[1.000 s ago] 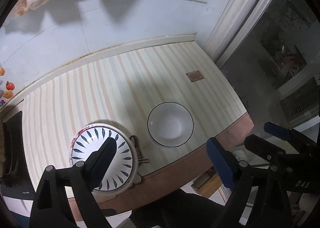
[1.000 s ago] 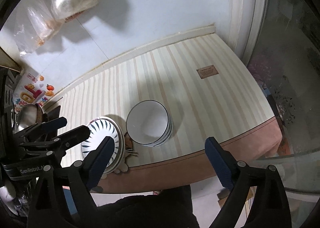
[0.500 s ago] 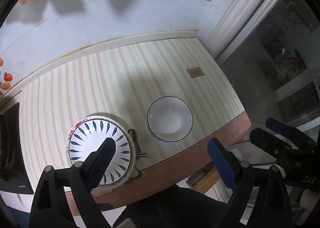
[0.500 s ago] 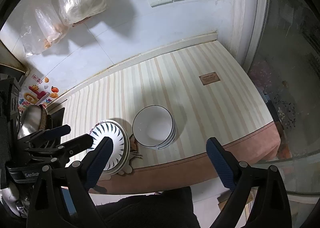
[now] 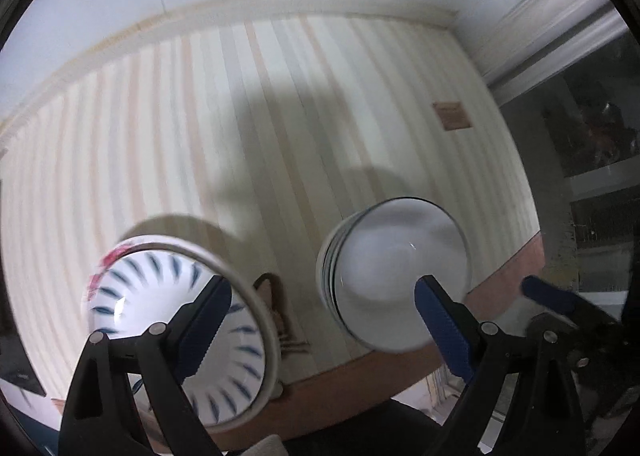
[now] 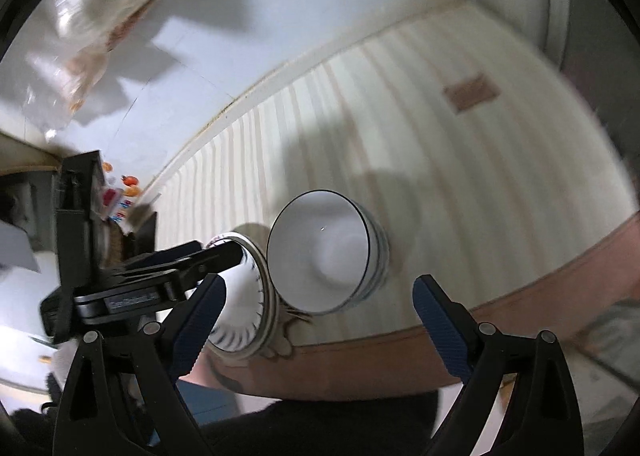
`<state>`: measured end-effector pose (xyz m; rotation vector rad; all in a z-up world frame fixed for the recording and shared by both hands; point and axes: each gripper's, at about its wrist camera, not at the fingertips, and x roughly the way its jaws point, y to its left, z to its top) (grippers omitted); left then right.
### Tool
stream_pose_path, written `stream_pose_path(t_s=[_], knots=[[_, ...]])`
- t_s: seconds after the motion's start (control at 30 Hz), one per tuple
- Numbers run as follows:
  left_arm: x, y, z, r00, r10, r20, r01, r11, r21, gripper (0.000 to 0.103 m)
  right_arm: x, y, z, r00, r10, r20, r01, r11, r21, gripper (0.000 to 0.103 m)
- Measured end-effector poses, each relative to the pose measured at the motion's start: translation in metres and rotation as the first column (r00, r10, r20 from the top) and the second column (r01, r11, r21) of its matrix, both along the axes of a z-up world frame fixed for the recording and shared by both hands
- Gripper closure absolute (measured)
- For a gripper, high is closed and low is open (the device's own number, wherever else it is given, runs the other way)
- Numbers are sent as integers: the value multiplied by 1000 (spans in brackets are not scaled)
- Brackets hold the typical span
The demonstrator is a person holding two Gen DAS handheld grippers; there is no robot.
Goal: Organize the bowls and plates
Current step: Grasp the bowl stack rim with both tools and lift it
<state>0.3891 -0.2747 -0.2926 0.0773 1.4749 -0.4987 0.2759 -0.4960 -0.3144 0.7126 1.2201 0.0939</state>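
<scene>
A stack of white bowls with dark rims [image 5: 396,268] [image 6: 324,256] stands near the front edge of the striped counter [image 5: 240,116]. To its left lies a stack of plates topped by a white dish with blue leaf marks [image 5: 160,320] [image 6: 244,316]. My left gripper [image 5: 320,320] is open and empty, low over the gap between the two stacks; it also shows in the right wrist view [image 6: 216,256] above the plates. My right gripper [image 6: 316,316] is open and empty just in front of the bowls. Both views are blurred.
A brown label [image 5: 452,116] is stuck on the counter at the back right. Plastic bags [image 6: 92,16] hang on the white wall at the left. A glass door [image 5: 580,136] borders the right side. A dark rack [image 6: 80,192] stands at the left.
Both grippers have dropped quickly toward the counter, so the bowls and plates look much larger. The dishes have not moved. Both grippers stay open.
</scene>
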Motion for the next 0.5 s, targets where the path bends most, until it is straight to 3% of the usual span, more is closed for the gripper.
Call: stream_pose_path(t_s=[0.23,0.43,0.5], knots=[[28,-7,-71,973,43,-226,-48,999,-16,11,27,-10,-94,995,23,-100,-5,984,180,6],[25,-21,-95,948,-18,-317,-1,998,-58,22,36,-15,-140,994,18,-105,14,955,295,7],[24,-24,-99,938,-31,-344,-5,995,-103,25,40,-14,-150,992,27,-124,13,951,309,14]])
